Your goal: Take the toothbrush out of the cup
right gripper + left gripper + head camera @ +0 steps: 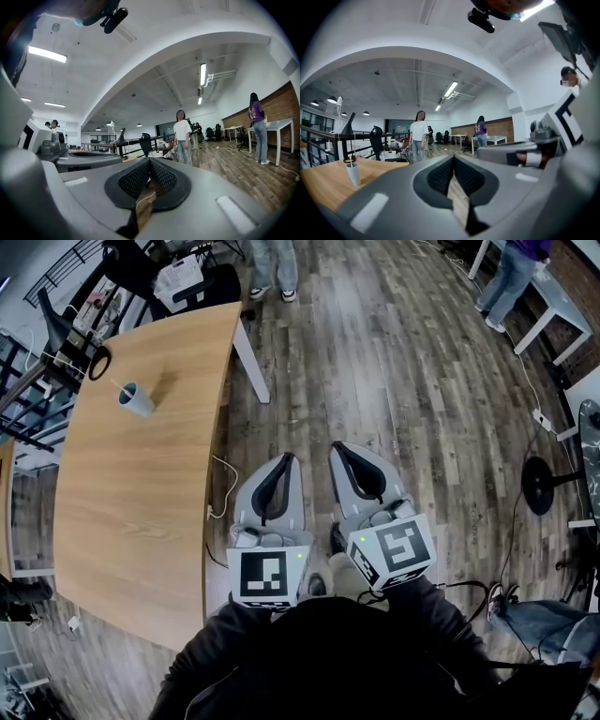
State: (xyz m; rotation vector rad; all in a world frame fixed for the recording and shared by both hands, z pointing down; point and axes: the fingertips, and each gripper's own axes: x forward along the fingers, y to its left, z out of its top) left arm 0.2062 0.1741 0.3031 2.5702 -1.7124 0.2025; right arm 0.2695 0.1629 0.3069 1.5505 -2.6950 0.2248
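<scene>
We hold both tools over the wood floor [375,362], just right of the bench [131,512]. Left tool [285,463]: jaws closed together, nothing between them. Right tool [340,450]: same, pinched closed and empty. The cup [137,400] stands upright near the bench's far left end with the toothbrush [119,385] in it, leaning left, well apart from both tools.
</scene>
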